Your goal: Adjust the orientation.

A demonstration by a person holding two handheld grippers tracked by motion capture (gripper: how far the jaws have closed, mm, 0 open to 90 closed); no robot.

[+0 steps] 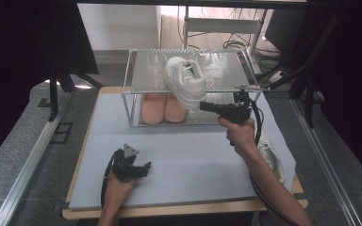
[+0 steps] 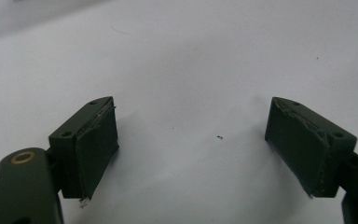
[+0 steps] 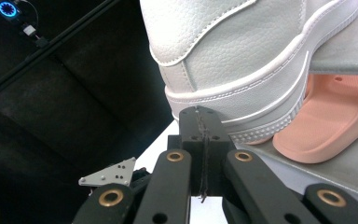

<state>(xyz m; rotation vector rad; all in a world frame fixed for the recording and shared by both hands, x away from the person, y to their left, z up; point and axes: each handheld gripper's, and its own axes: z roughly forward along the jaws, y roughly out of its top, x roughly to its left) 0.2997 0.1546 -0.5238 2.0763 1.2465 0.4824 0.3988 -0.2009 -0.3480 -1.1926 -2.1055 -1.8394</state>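
The right claw point(image 3: 200, 116) has its jaws pressed flat together with nothing between them, and its tip sits against the heel sole of a white sneaker point(image 3: 233, 51); from the right gripper view it looks like contact, though a hair of a gap cannot be ruled out. In the high view this claw point(image 1: 202, 106) is held level at the front right edge of a two-tier rack point(image 1: 143, 70), and the white sneaker point(image 1: 185, 81) lies on the rack's top shelf, slanted, with its heel jutting past the front edge toward the claw. Under that shelf, on the lower tier, a pair of pink slippers point(image 1: 163, 108) lies side by side; one of them point(image 3: 326, 121) shows just beneath the sneaker's heel. A second white shoe point(image 1: 271, 157) lies at the right edge of the bench point(image 1: 188, 160), beside the person's right forearm.

The left claw point(image 2: 191, 140) is spread wide and holds nothing, low over the pale bench surface. In the high view it point(image 1: 146, 165) rests near the front left of the bench, well apart from the rack.
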